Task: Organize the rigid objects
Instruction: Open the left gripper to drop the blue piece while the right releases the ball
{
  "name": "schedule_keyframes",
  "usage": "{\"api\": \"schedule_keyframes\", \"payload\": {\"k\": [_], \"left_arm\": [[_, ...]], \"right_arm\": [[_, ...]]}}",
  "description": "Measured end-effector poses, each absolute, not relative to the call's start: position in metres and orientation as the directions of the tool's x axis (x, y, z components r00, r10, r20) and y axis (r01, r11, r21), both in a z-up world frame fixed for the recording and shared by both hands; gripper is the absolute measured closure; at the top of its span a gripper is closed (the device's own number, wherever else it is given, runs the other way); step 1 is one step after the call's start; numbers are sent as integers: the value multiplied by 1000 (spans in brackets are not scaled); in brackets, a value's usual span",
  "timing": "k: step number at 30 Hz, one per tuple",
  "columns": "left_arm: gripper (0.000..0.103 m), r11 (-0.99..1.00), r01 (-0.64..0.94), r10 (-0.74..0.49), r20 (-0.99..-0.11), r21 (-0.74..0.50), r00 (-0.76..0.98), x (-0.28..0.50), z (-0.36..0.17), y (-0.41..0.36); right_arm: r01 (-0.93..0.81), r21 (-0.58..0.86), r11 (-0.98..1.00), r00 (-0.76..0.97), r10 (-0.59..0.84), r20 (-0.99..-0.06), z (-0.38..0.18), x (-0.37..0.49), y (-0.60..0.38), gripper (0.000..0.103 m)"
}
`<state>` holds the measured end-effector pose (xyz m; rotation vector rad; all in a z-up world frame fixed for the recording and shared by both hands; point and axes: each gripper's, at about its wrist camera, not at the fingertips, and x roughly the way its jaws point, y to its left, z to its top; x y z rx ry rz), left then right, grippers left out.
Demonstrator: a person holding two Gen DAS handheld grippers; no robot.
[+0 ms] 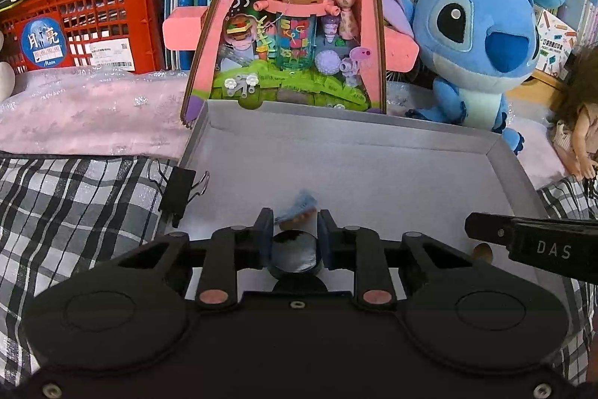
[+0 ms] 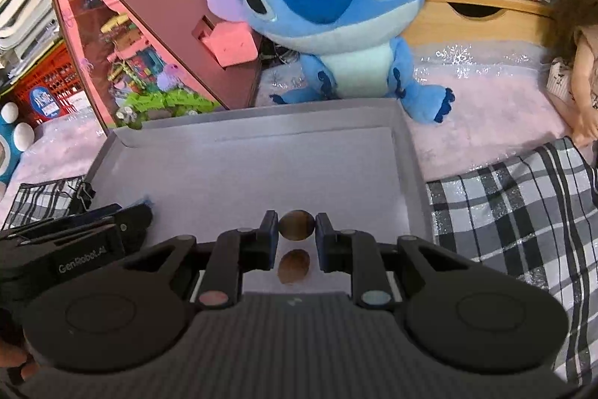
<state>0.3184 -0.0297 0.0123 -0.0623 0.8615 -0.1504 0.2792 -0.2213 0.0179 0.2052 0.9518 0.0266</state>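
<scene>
Black "GenRobot.AI" left tongs (image 1: pixel 295 223) clamping a blue-tufted piece (image 1: pixel 297 208), right tongs (image 2: pixel 297 230) a brown stone (image 2: pixel 296 230).

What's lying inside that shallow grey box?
Inside the grey box, a brown oval stone lies on the floor. The right tool holds a second stone; the left tool grips a dark round piece. Both tools hide the near floor.

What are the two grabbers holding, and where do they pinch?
The right gripper pinches a brown oval stone by its sides. The left gripper holds a small round black thing by its sides.
</scene>
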Motion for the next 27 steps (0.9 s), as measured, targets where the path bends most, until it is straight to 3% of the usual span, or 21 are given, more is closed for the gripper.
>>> {"api": "schedule_keyframes", "payload": {"k": [14, 18, 19, 20, 27], "left_arm": [[78, 990, 100, -141, -748, -100, 648, 318, 11, -32], [71, 990, 111, -138, -736, -86, 663, 314, 17, -34], [66, 990, 116, -140, -730, -84, 669, 312, 19, -35], [64, 989, 120, -142, -724, -83, 675, 310, 22, -35], [46, 990, 121, -140, -690, -75, 711, 292, 40, -35]], "right_arm": [[65, 181, 981, 572, 113, -812, 10, 280, -221, 77], [70, 192, 979, 592, 114, -798, 13, 277, -224, 71], [72, 196, 978, 599, 115, -792, 15, 275, -225, 59], [71, 204, 976, 606, 120, -787, 16, 274, -227, 54], [47, 232, 972, 661, 144, -736, 34, 258, -233, 42]]}}
